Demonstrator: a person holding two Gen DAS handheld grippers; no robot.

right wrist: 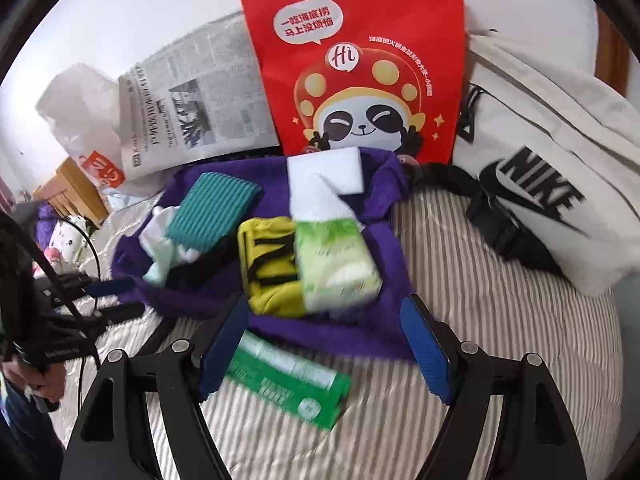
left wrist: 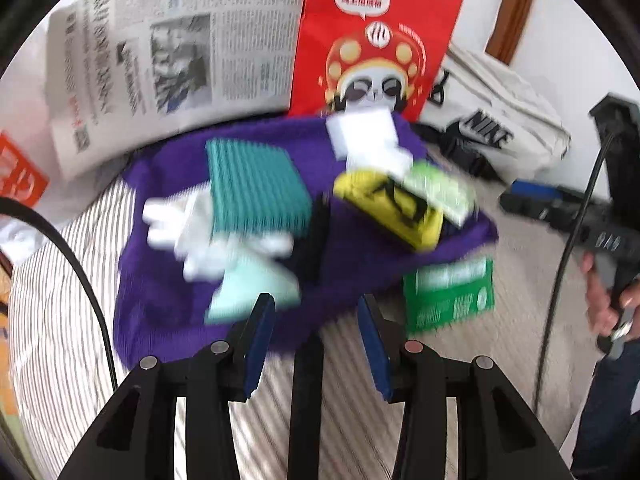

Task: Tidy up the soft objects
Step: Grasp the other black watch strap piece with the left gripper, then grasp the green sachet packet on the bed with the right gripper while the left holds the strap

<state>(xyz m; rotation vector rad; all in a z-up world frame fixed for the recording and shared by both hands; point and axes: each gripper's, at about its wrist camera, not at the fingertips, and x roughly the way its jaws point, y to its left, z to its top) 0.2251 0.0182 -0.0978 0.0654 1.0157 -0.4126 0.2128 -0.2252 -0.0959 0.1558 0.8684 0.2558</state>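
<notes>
Bright, even daylight, soft shadows only. Strong fisheye bend w/ dark vignette at corners. Left wrist view badly motion-blurred, esp. purple cloth (left wrist: 168, 300) pile; right wrist view sharper, mild smear on green pack (right wrist: 292, 380). No harsh glare, white wall (right wrist: 120, 20) slightly washed.

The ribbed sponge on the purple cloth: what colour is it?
Teal, with ridged stripes; the ribbed sponge shows best in the right wrist view.
</notes>
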